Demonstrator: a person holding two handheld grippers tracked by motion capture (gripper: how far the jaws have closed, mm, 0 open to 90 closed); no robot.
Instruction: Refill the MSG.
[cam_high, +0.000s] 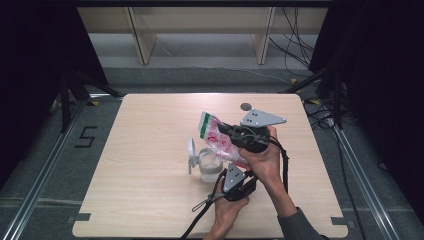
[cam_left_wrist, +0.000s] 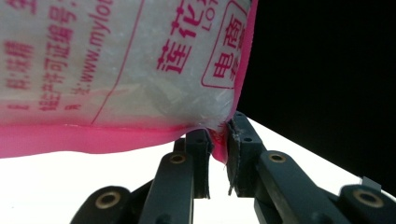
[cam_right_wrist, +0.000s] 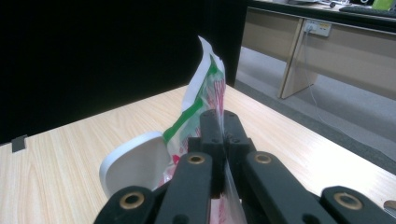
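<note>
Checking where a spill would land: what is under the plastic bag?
A clear container with its white lid flipped open sits below the plastic bag. The bag hides part of its rim; its contents are unclear.

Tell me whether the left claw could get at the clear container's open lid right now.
Probably not yet. The left claw is shut on the bag's pink corner, so it is occupied; the lid stands beside the container, with the bag hanging above. It would need to let go first.
</note>
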